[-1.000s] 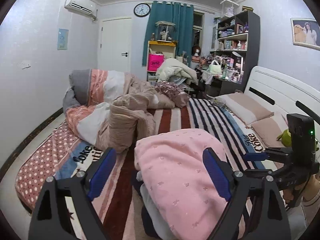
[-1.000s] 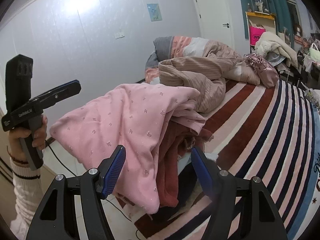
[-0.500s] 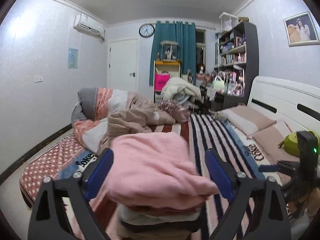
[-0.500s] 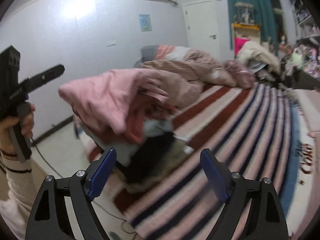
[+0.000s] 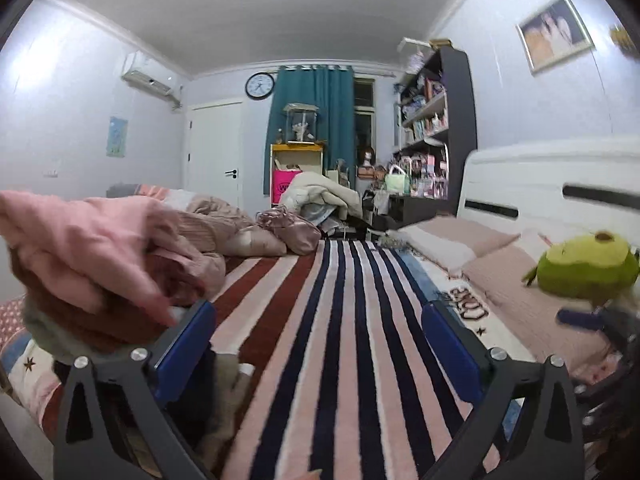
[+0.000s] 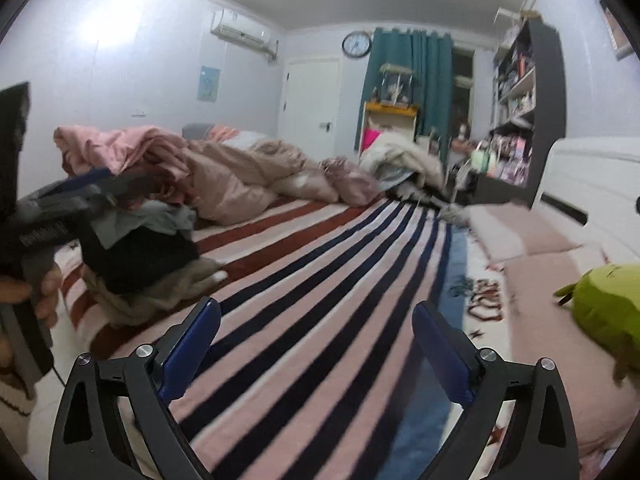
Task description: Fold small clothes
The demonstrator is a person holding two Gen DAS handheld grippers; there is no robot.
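Observation:
A stack of small clothes topped by a pink garment [image 5: 80, 248] sits at the left on the striped bed cover [image 5: 352, 320]; it also shows in the right wrist view [image 6: 132, 240], with dark and grey pieces under the pink one. My left gripper [image 5: 318, 344] is open and empty, its left finger beside the stack. My right gripper [image 6: 316, 340] is open and empty over the striped cover, to the right of the stack. The left gripper's body [image 6: 36, 220] shows at the left of the right wrist view.
A crumpled beige and pink duvet [image 5: 224, 228] lies at the back left of the bed. Pillows [image 5: 460, 236] and a green plush toy [image 5: 584, 268] lie by the white headboard [image 5: 540, 184] on the right. A dark shelf unit [image 5: 440, 128] stands behind.
Both grippers have swung right and lowered toward the bed. The pink-topped stack has shifted from between the fingers to the left of each view.

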